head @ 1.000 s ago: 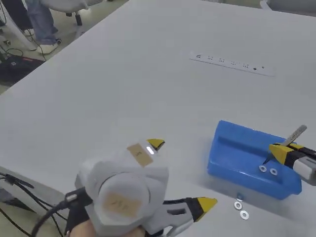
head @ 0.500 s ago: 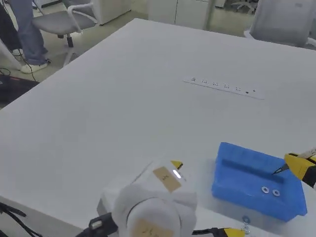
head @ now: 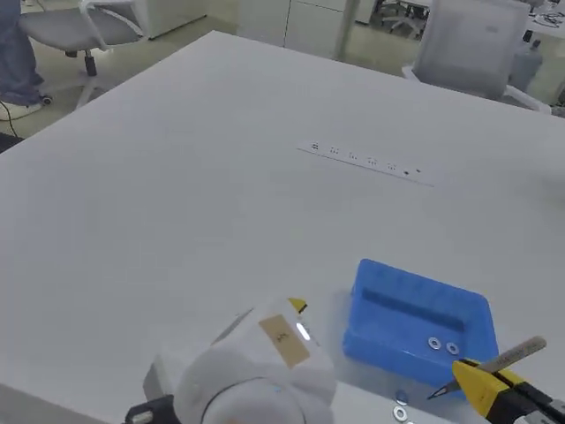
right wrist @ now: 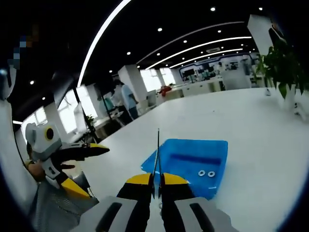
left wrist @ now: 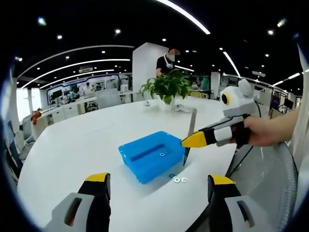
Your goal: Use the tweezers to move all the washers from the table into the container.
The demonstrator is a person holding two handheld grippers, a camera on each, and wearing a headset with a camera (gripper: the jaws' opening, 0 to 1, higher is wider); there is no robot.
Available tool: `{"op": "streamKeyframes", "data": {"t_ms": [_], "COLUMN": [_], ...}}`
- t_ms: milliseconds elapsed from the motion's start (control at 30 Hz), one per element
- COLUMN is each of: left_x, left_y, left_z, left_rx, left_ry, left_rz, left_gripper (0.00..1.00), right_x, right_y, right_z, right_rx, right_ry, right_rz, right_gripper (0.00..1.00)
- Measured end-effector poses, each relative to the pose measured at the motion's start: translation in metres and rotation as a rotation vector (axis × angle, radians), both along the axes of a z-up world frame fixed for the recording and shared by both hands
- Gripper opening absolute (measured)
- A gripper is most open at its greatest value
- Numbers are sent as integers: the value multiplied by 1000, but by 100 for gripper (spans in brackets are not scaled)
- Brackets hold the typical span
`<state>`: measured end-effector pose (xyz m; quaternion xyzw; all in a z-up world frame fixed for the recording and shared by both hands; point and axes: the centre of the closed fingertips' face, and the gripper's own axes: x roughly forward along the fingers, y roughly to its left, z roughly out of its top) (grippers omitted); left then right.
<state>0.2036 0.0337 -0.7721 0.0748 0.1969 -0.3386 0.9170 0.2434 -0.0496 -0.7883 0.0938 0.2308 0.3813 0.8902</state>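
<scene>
A blue container (head: 397,296) sits near the table's front edge with two washers (head: 434,343) inside. Loose washers (head: 402,412) lie on the table just in front of its near wall. My right gripper (head: 481,389) is shut on metal tweezers (head: 510,356), whose tip hangs above the table close to the loose washers. In the right gripper view the tweezers (right wrist: 157,150) rise between shut jaws toward the container (right wrist: 183,162). My left gripper (left wrist: 159,180) stands open and holds nothing, facing the container (left wrist: 137,166) and loose washers (left wrist: 177,180). Its white body (head: 256,375) is at the lower left of the head view.
A white power strip (head: 366,162) lies flat further back on the table (head: 177,194). Office chairs (head: 468,44) stand beyond the far edge. A potted plant (left wrist: 166,87) stands on the table behind the container in the left gripper view.
My right gripper has carried the tweezers from over the two washers in the container out past its near wall, toward the loose washers. The head camera has tilted up.
</scene>
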Motion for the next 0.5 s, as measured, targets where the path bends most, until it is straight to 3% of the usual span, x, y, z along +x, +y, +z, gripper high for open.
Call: {"op": "streamKeyframes", "data": {"t_ms": [200, 300, 400, 500], "left_x": [-6, -8, -9, -8], "left_y": [-8, -13, -15, -13], "left_z": [-1, -1, -5, -5], "left_rx": [-12, 24, 42, 28], "left_ry": [15, -13, -1, 9], "left_rz": [-48, -83, -94, -86], "left_gripper": [86, 86, 86, 85], "right_x": [2, -3, -2, -2], "right_y": [-2, 2, 4, 4], "right_z": [-21, -32, -36, -40], "right_rx": [19, -12, -42, -53], "right_ry": [82, 111, 107, 113], "right_rz": [-24, -7, 9, 18], "right_gripper": [4, 4, 4, 4]}}
